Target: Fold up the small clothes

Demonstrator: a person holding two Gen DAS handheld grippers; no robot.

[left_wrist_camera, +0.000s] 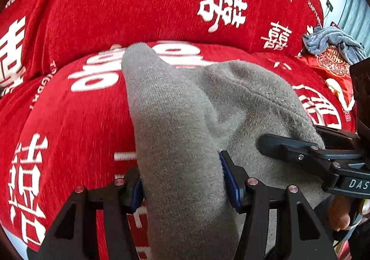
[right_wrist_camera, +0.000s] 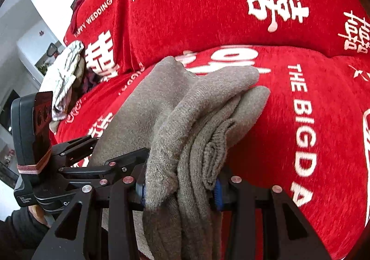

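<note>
A grey knitted sock [left_wrist_camera: 175, 121] lies bunched on a red sofa cover with white lettering [left_wrist_camera: 81, 107]. My left gripper [left_wrist_camera: 185, 186] is shut on one thick fold of the sock between its blue pads. My right gripper [right_wrist_camera: 179, 188] is shut on several bunched layers of the same grey sock [right_wrist_camera: 196, 107]. The right gripper also shows at the right of the left wrist view [left_wrist_camera: 300, 151], resting on the sock. The left gripper shows at the left of the right wrist view [right_wrist_camera: 92, 167]. The two grippers are close together.
The red sofa backrest [left_wrist_camera: 138, 5] rises behind the seat. A grey-blue towel [left_wrist_camera: 333, 42] lies on a red cushion at the far right. A pale crumpled cloth pile [right_wrist_camera: 67, 74] sits at the sofa's left end. White wall and furniture [right_wrist_camera: 27, 28] are beyond.
</note>
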